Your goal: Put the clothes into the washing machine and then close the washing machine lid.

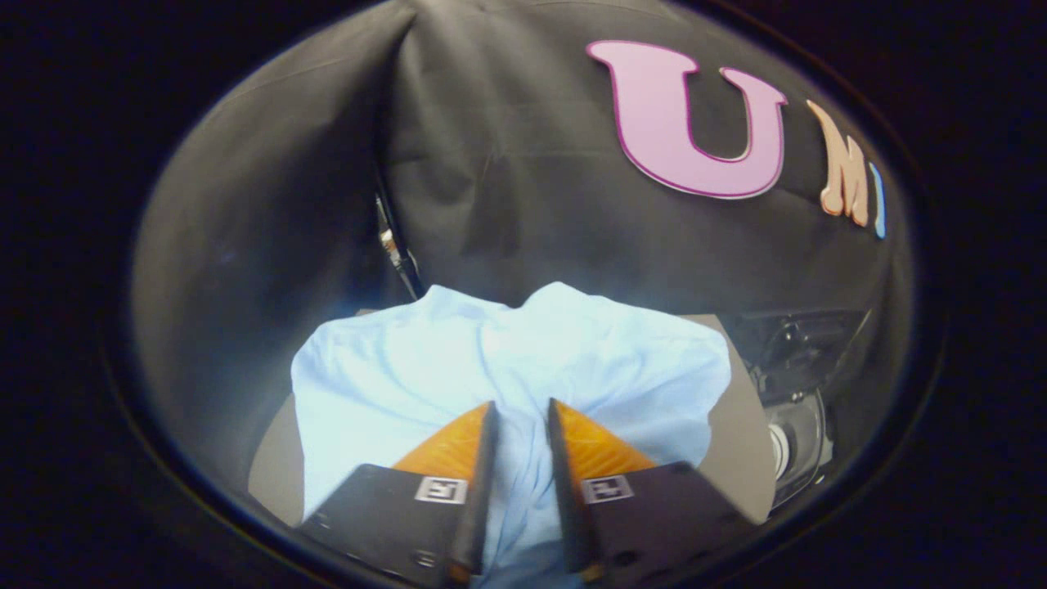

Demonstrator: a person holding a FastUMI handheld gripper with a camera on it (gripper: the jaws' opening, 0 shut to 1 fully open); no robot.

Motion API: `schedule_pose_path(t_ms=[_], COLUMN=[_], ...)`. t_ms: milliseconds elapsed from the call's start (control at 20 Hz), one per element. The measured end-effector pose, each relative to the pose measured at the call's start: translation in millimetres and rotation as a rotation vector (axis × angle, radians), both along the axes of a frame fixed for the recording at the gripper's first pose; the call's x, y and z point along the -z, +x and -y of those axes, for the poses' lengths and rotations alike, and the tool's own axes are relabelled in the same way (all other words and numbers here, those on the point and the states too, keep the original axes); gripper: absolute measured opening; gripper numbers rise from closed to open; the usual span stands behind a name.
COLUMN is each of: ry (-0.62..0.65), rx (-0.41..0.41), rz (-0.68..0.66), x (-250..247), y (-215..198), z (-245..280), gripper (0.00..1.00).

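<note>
Booth wall behind everything is plain black cloth, draped, so nothing back there matters for the grasp. Table [740, 409] is a grey-beige top; bare strips of it show either side of the cloth pile. Light blue garment [458, 368] is the biggest task item: spread and bunched across the table, two humps at the far edge, folds running toward the camera, lying directly ahead of and under the fingers. Washing machine [797, 393] sits off to the right of the garment, beside the table edge, dark body with a round pale part lower down; can't tell from this angle whether its lid is up, too distorted. Gripper [522, 425] is low over the near middle of the garment, fingers pointing into it. Jaws stand at a narrow gap with a ridge of blue fabric running up between them; looks like a pinch on a fold, but I can't confirm both pads actually press the cloth. Judgement: grasp stage, the transfer to the machine not done, lid step later. Centre pinch makes sense, less trailing fabric.
</note>
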State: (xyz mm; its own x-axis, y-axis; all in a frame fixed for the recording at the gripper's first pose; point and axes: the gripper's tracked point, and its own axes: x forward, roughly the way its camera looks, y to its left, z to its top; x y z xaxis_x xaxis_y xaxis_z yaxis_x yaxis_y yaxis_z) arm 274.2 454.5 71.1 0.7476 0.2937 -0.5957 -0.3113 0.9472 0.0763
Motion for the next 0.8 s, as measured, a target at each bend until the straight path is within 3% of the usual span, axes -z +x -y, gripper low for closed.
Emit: schedule_pose_path(t_ms=[50, 300, 350, 500, 800], ry=[0.029, 0.159, 0.177, 0.198, 0.188], rx=[-0.018, -0.090, -0.099, -0.137, -0.099], rz=[-0.008, -0.036, -0.035, 0.017, 0.100], x=[-1.5, -4.2, -10.0, -27.6, -79.0], y=[-3.8, -15.3, -20.3, -26.1, -33.2], z=[-0.2, 17.3, 22.8, 34.3, 70.7], gripper=[0.16, 0.16, 0.03, 0.03, 0.03])
